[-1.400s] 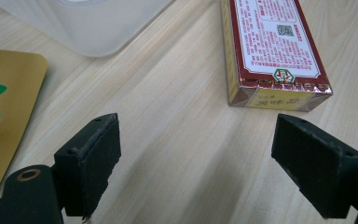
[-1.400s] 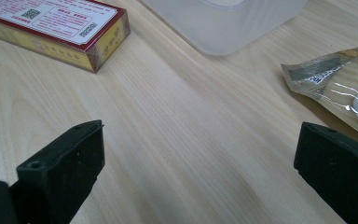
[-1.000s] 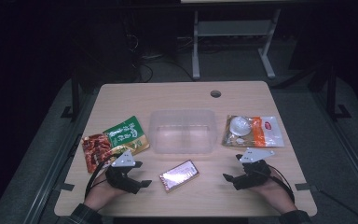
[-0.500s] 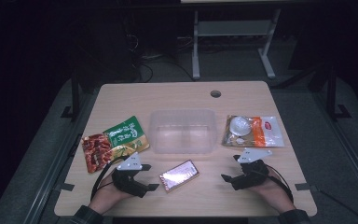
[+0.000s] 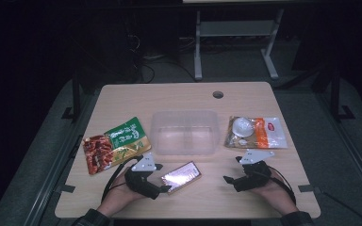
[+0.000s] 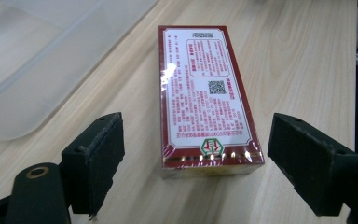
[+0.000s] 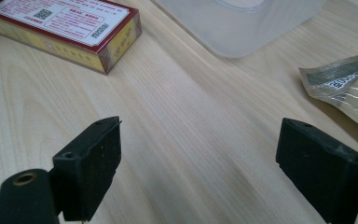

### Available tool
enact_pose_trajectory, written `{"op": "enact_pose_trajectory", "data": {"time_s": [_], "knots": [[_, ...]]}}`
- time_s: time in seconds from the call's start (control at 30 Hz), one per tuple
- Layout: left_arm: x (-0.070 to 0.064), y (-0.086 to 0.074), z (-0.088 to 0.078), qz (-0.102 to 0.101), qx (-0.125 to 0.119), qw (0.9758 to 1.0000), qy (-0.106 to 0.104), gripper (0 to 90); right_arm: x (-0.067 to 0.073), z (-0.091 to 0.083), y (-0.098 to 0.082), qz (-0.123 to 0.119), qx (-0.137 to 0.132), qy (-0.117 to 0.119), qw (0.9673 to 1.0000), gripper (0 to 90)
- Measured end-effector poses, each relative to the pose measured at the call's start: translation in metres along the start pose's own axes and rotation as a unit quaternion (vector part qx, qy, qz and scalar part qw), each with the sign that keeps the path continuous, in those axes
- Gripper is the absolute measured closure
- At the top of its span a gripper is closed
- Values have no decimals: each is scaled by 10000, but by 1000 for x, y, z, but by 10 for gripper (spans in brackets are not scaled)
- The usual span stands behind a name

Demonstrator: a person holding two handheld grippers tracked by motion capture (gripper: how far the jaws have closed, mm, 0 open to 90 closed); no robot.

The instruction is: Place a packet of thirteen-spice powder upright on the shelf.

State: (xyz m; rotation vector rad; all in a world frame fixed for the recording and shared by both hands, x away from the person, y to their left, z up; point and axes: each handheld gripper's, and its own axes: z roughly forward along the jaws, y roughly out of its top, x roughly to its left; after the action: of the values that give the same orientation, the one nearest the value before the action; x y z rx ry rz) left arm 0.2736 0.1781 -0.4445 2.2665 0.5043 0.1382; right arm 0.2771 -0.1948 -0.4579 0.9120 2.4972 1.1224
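The red box (image 6: pixel 205 95) lies flat on the table (image 5: pixel 179 96), label side up, just in front of the clear plastic tub (image 5: pixel 185 132) and a little toward its left end, with one short end pointing at the left gripper (image 5: pixel 162 188). In the left gripper view that gripper's jaws are spread wide, one to each side of the box's near end, and neither pad touches it, so the step in hand looks like the approach for a first grasp. The next move, as I judge it, calls for sliding forward until the pads bracket the long sides, then closing squarely; the wrapping looks glossy, so a skewed pinch could let the box twist or slip. After that the tub behind the box seems the likely place for it. The right gripper (image 5: pixel 231 181) sits in front of the tub's right end, its jaws also spread apart over bare wood, holding nothing, with the box off to its left. Counting outward from the tub: one box in front of it, one tub with nothing visible inside, two snack packets to its left, a green one (image 5: pixel 127 139) overlapping a red one (image 5: pixel 98 153), and one pouch with white and orange contents (image 5: pixel 255 133) to its right. That makes four items to handle, two grippers, and one round hole (image 5: pixel 218 94) in the table behind the tub.
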Motion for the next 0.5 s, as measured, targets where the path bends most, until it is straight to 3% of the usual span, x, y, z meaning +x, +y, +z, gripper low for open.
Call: {"op": "enact_pose_trajectory", "data": {"time_s": [0.4,0.5], "knots": [[-7,9,23,52,298,9995,52,170,0,0,0,-31,9,28,10000,133],[-9,9,28,-39,283,9996,62,175,0,0,0,-11,27,27,10000,133]]}}
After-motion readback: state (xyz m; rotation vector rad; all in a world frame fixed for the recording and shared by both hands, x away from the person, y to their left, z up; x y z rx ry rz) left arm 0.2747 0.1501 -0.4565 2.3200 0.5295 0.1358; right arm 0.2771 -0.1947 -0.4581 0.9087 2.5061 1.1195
